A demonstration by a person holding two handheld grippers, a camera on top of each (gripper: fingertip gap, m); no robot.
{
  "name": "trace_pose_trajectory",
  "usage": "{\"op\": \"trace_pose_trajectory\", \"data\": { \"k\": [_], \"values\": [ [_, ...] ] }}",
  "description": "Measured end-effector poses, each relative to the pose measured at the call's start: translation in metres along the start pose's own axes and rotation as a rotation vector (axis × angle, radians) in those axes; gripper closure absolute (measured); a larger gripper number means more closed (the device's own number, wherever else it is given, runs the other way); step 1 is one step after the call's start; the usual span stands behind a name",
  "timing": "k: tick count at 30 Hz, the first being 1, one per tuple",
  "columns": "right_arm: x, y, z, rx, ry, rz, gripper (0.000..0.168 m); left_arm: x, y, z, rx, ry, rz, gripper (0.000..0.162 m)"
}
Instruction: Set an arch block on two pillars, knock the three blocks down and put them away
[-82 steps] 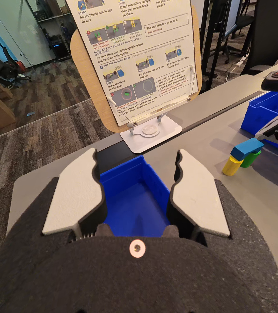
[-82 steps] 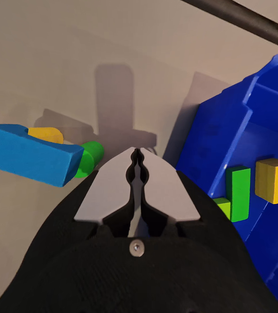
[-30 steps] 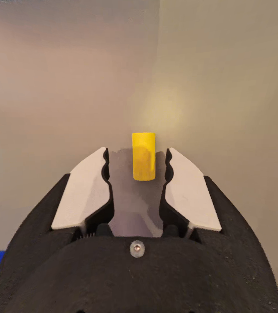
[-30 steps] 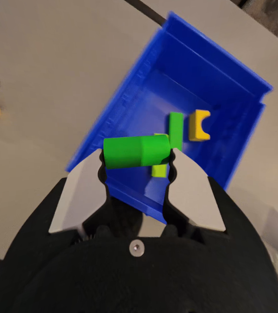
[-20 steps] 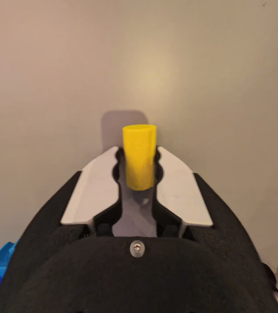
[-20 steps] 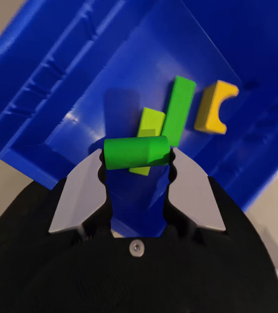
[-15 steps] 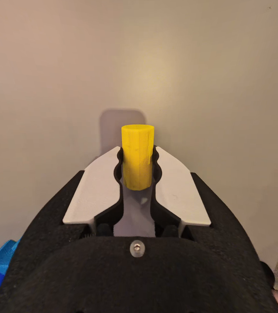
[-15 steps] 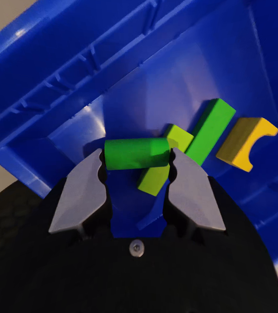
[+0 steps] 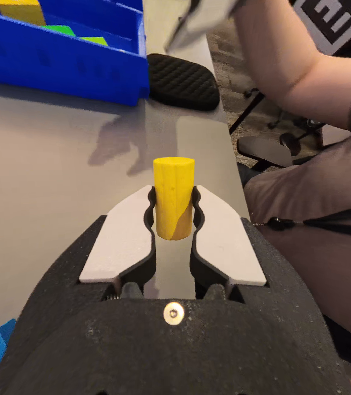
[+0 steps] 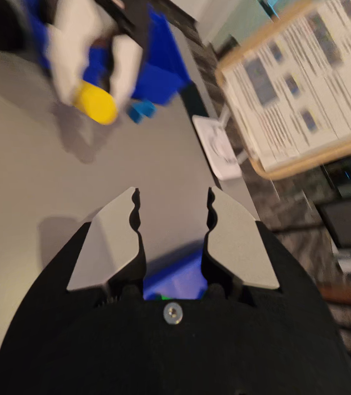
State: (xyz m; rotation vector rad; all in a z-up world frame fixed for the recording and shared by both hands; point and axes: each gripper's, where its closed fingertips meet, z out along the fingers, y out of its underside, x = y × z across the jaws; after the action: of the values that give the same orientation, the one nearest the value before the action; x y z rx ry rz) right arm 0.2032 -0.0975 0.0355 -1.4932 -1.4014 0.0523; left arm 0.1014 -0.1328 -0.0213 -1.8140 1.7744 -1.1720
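Yellow pillar [image 9: 173, 197] upright, pinched between left claw [image 9: 173, 192] fingertips.

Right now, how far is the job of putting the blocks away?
The arch looks already knocked down. In hand: the left hand-held gripper is shut on the yellow cylinder, lifted off the grey table. The right hand-held gripper is open and empty above a blue bin. Left: binning the yellow cylinder, then the blue arch block, which lies on the table beside the other blue bin.
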Motion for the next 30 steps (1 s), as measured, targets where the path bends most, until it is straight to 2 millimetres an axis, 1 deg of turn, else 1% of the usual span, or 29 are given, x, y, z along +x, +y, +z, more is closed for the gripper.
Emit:
{"op": "trace_pose_trajectory", "data": {
  "k": [1,2,4,6,8,11,13,15,16,17,18,19,20,21,22,23,24,25,26,27,28,30],
  "values": [
    [-0.019,-0.020,0.008,0.029,-0.065,-0.049,0.108,0.005,0.000,-0.002,-0.002,0.016,0.009,0.128],
    [-0.037,-0.035,0.015,0.046,-0.119,-0.106,0.111,0.011,0.000,-0.002,-0.008,0.038,0.015,0.128],
    [-0.065,-0.057,0.028,0.062,-0.188,-0.224,0.117,0.024,0.001,-0.001,-0.021,0.081,0.036,0.128],
    [-0.086,-0.069,0.038,0.052,-0.240,-0.312,0.120,0.032,0.005,0.001,-0.049,0.105,0.057,0.128],
    [-0.099,-0.074,0.045,0.036,-0.275,-0.372,0.122,0.039,0.008,0.003,-0.071,0.125,0.069,0.128],
    [-0.111,-0.076,0.048,0.024,-0.309,-0.418,0.132,0.046,0.011,0.004,-0.087,0.156,0.080,0.128],
    [-0.112,-0.074,0.048,0.005,-0.302,-0.427,0.134,0.045,0.012,0.005,-0.091,0.153,0.089,0.128],
    [-0.110,-0.074,0.045,-0.001,-0.287,-0.411,0.135,0.047,0.008,0.004,-0.065,0.167,0.089,0.128],
    [-0.106,-0.072,0.042,-0.011,-0.272,-0.407,0.135,0.044,0.005,0.002,-0.053,0.154,0.073,0.119],
    [-0.099,-0.068,0.038,-0.028,-0.249,-0.398,0.135,0.037,0.004,-0.002,-0.052,0.115,0.058,0.107],
    [-0.089,-0.061,0.033,-0.050,-0.223,-0.375,0.135,0.029,0.004,-0.009,-0.050,0.063,0.050,0.101],
    [-0.072,-0.051,0.026,-0.076,-0.184,-0.336,0.135,0.020,0.004,-0.019,-0.041,0.000,0.048,0.100],
    [-0.051,-0.036,0.019,-0.110,-0.133,-0.281,0.135,0.012,0.005,-0.030,-0.035,-0.058,0.049,0.101],
    [-0.025,-0.015,0.012,-0.153,-0.072,-0.207,0.135,0.006,0.006,-0.043,-0.024,-0.112,0.051,0.101],
    [0.003,0.012,0.004,-0.212,0.000,-0.117,0.135,-0.003,0.008,-0.057,-0.014,-0.186,0.046,0.103],
    [0.028,0.045,-0.004,-0.286,0.067,-0.019,0.135,-0.015,0.012,-0.072,-0.021,-0.279,0.034,0.103],
    [0.048,0.080,-0.011,-0.357,0.122,0.085,0.135,-0.024,0.018,-0.086,-0.040,-0.364,0.021,0.104],
    [0.063,0.114,-0.018,-0.418,0.166,0.202,0.135,-0.032,0.024,-0.098,-0.058,-0.434,0.009,0.104],
    [0.072,0.145,-0.023,-0.469,0.204,0.308,0.135,-0.039,0.030,-0.108,-0.072,-0.497,-0.006,0.104],
    [0.075,0.173,-0.027,-0.511,0.222,0.396,0.135,-0.045,0.034,-0.117,-0.085,-0.551,-0.022,0.104],
    [0.074,0.197,-0.028,-0.545,0.228,0.470,0.135,-0.050,0.038,-0.123,-0.094,-0.588,-0.039,0.104],
    [0.066,0.236,-0.028,-0.628,0.237,0.581,0.135,-0.056,0.042,-0.128,-0.101,-0.625,-0.069,0.105]
  ]
}}
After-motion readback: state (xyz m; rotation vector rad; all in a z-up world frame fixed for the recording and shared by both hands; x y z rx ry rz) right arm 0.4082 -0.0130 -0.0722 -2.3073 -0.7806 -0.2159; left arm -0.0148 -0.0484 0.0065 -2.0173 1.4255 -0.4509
